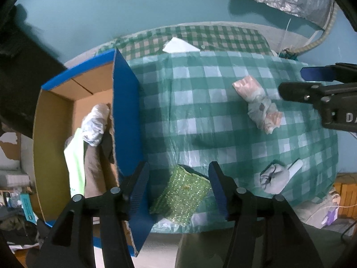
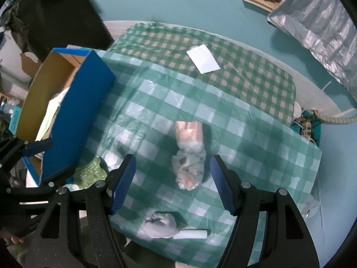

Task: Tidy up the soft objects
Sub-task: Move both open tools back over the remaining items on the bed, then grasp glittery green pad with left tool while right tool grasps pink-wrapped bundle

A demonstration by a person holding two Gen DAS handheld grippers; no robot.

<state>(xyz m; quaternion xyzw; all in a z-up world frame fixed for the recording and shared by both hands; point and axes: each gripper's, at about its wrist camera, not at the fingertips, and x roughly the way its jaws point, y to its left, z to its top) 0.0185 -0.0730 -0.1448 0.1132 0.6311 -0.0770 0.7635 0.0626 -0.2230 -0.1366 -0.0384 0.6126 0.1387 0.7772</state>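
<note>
A glittery green pouch (image 1: 181, 197) lies on the checked cloth beside the blue cardboard box (image 1: 126, 116). My left gripper (image 1: 178, 187) is open, its fingers either side of the pouch just above it. A pink and white wrapped bundle (image 2: 189, 154) lies mid-table. My right gripper (image 2: 173, 178) is open above it, jaws wide. The bundle also shows in the left wrist view (image 1: 258, 103). A grey bundle with a white roll (image 2: 164, 223) lies near the front edge. The box holds a white bundle (image 1: 94, 126), a light green cloth and a brown cloth.
A white paper (image 2: 203, 59) lies on the far darker checked cloth. A silver plastic bag (image 2: 316, 29) lies on the teal floor at the far right. Clutter sits left of the box. The table's front edge is close below the grippers.
</note>
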